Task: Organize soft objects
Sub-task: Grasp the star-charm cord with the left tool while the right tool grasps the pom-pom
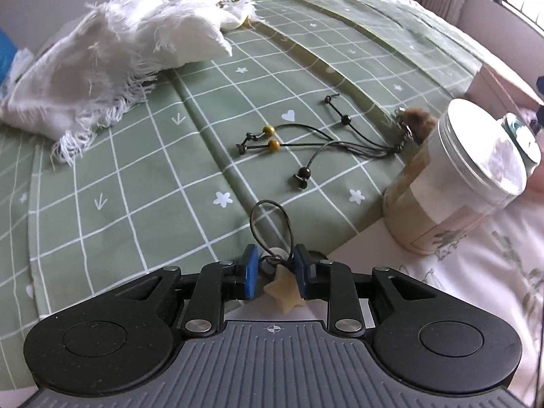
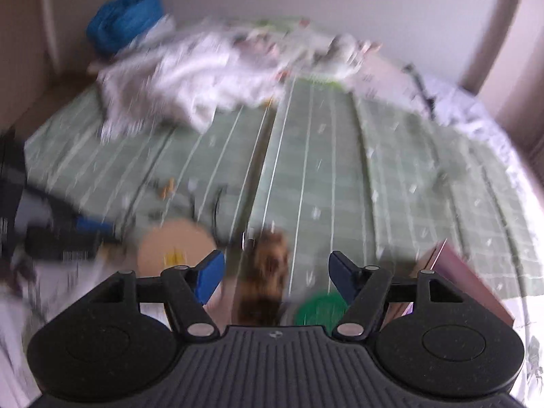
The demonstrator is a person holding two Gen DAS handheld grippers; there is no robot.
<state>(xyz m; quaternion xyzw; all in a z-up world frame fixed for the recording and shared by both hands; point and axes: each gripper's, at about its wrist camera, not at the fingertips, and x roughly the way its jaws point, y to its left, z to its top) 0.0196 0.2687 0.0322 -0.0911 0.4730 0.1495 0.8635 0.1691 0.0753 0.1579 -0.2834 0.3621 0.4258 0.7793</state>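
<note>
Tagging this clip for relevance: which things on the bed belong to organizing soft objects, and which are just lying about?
Job:
- frayed white cloth
- brown furry charm
- pale star charm on a black cord loop, between the left gripper fingers
- beaded black cords

Lying about:
- clear plastic jar with white lid
- blue bag

I see a green checked sheet (image 1: 142,183) spread over the bed, with a lidded plastic jar (image 1: 476,170) standing at its edge. A blue bag (image 2: 125,20) sits by the far wall, and a pink box (image 2: 476,289) lies near the sheet's corner.
</note>
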